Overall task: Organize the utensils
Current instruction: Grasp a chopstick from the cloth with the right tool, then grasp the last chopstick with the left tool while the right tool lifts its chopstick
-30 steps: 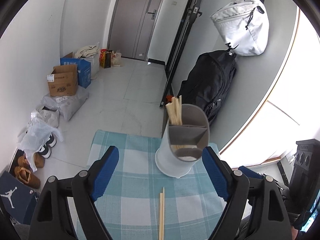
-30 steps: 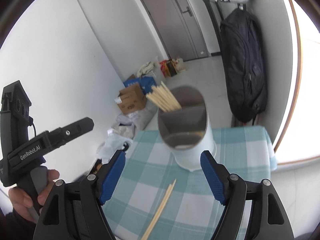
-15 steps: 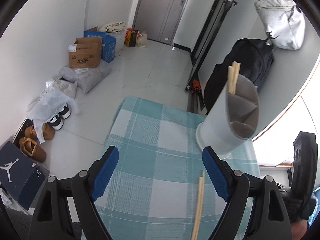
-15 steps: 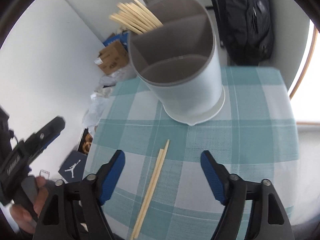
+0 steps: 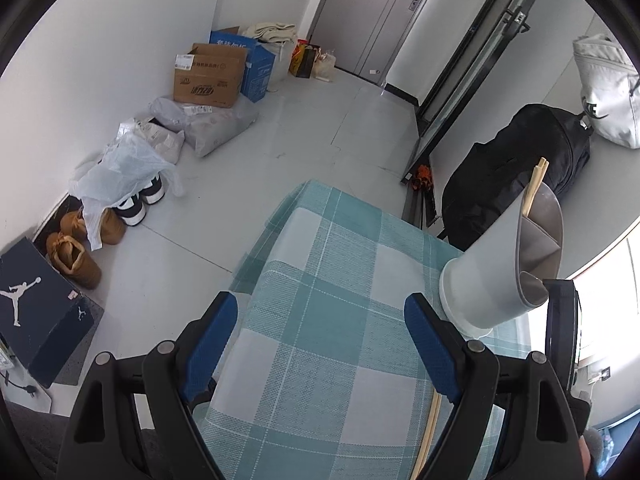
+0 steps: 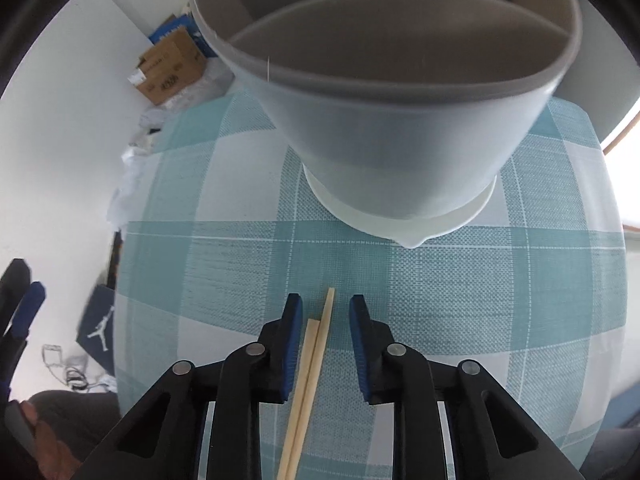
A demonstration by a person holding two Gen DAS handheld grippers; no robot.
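A white utensil holder (image 6: 392, 136) with grey divided compartments stands on the teal checked tablecloth (image 6: 480, 300). In the left wrist view the holder (image 5: 500, 272) sits at the right with chopsticks (image 5: 534, 188) sticking out of its far compartment. A pair of wooden chopsticks (image 6: 310, 368) lies on the cloth in front of the holder. My right gripper (image 6: 325, 306) is low over the cloth, its blue pads on either side of the chopsticks' tips with gaps on both sides. My left gripper (image 5: 320, 312) is open and empty above the table's left part. The loose chopsticks (image 5: 430, 428) show beside its right finger.
The table's left edge drops to a floor with cardboard boxes (image 5: 208, 76), bags, shoes (image 5: 76, 256) and a shoe box (image 5: 36, 304). A black backpack (image 5: 516, 184) and a white bag (image 5: 608, 88) hang on the wall behind the holder.
My right gripper has dropped toward the cloth and narrowed around the loose chopsticks. My left gripper has swung left, so the holder moved to the right of its view.
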